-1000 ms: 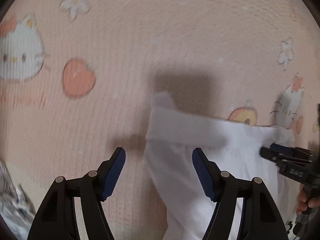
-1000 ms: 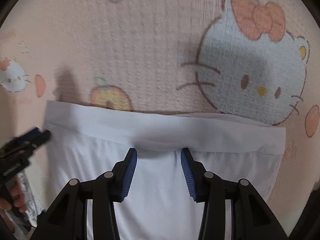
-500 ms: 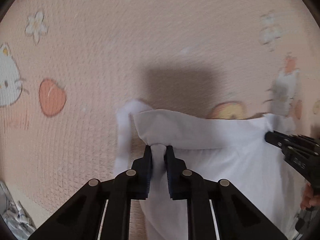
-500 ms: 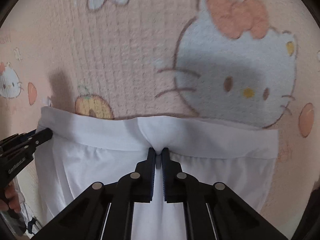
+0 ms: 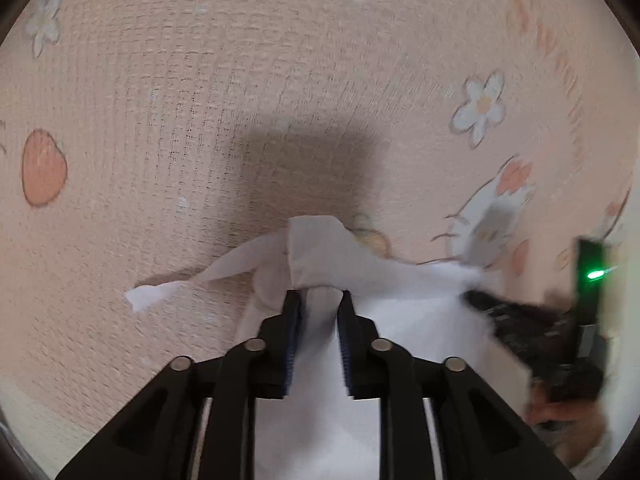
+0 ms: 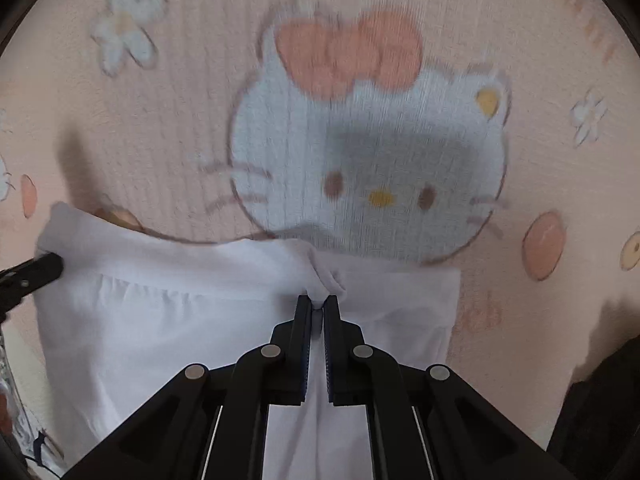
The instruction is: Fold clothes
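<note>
While both wrist views look down along their own fingers, the left claw (image 5: 318, 300) is clamped on a bunched fold of the white garment (image 5: 400, 304), right at the garment's left end where the hem band folds over. Its blue pads sit a bit apart because of the wad of cloth pinched between them. A thin white strip (image 5: 192, 280) of the garment trails off to the left and lies on the bedsheet (image 5: 200, 100).

Moving right, the right claw (image 6: 318, 308) is pinched tight on the garment's upper edge, pads almost touching, with a small pucker of cloth poking up between them. In the left wrist view you can see it coming in from the right edge, blurry, with a green light on its body and a bit of the person's hand (image 5: 560, 416) under it.

The surface is a pink waffle-textured bedsheet printed with flowers, peach blobs and a big cartoon cat face (image 6: 368, 168) with an orange bow, just past the garment's top edge. Both views are a bit motion-blurred, and no room shows past the sheet.
</note>
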The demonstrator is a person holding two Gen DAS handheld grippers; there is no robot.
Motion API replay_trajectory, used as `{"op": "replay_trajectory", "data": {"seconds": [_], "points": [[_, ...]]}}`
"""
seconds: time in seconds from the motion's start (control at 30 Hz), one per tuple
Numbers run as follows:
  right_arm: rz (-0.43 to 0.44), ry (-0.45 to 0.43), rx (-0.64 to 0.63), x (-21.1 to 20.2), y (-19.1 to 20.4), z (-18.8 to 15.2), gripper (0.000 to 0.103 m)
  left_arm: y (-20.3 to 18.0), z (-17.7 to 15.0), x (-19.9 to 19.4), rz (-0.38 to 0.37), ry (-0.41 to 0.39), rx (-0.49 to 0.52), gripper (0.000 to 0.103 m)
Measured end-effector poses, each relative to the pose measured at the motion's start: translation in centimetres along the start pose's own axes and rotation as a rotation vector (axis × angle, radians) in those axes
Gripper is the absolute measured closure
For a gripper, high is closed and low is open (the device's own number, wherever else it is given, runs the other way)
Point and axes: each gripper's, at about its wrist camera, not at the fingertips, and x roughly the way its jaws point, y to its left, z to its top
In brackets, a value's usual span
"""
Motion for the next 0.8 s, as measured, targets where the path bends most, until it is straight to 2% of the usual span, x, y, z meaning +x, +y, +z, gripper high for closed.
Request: {"op": "replay_trajectory", "data": {"seconds": [0.03, 0.07, 0.1, 0.13, 0.2, 0.27, 0.33, 0.4, 0.43, 0.63, 0.8], "points": [[0.002, 0.004, -0.001, 0.2, 0.0, -0.2, 0.097, 0.3, 0.0, -0.8, 0.002, -0.027, 0.002, 0.065], [-0.007, 0.0, -0.015, 0.1, 0.1, -0.3, 0.095, 0.3, -0.1, -1.7, 0.008, -0.068, 0.005, 0.042], [-0.018, -0.005, -0.031, 0.0, 0.2, -0.4, 0.088, 0.4, -0.3, -2.6, 0.011, -0.104, 0.007, 0.027], [-0.033, -0.007, -0.036, -0.1, 0.5, -0.6, 0.075, 0.6, 0.1, -2.9, 0.006, -0.121, 0.005, 0.027], [-0.063, -0.01, -0.038, -0.4, 1.2, -0.8, 0.063, 1.6, 2.4, -2.1, -0.011, -0.114, -0.001, 0.027], [-0.096, -0.01, -0.035, -1.0, 1.6, -1.0, 0.062, 2.3, 2.0, -2.6, 0.002, -0.1, 0.009, 0.027], [-0.119, -0.036, -0.026, -2.4, 1.9, -1.0, 0.061, 2.6, 1.3, -3.1, 0.06, -0.118, 0.033, 0.027], [-0.075, -0.029, -0.031, -3.0, 3.5, -0.9, 0.06, 3.1, 1.1, -3.9, 0.095, -0.135, 0.062, 0.027], [-0.049, -0.024, -0.035, -3.2, 4.4, -0.9, 0.056, 4.8, 0.7, -5.3, 0.107, -0.134, 0.077, 0.027], [0.106, 0.007, -0.054, -4.6, 9.9, -0.6, 0.055, 6.3, -2.0, -5.2, 0.207, -0.1, 0.183, 0.027], [0.235, 0.032, -0.07, -5.7, 14.4, -0.4, 0.055, 8.3, -4.6, -5.3, 0.236, -0.071, 0.211, 0.027]]}}
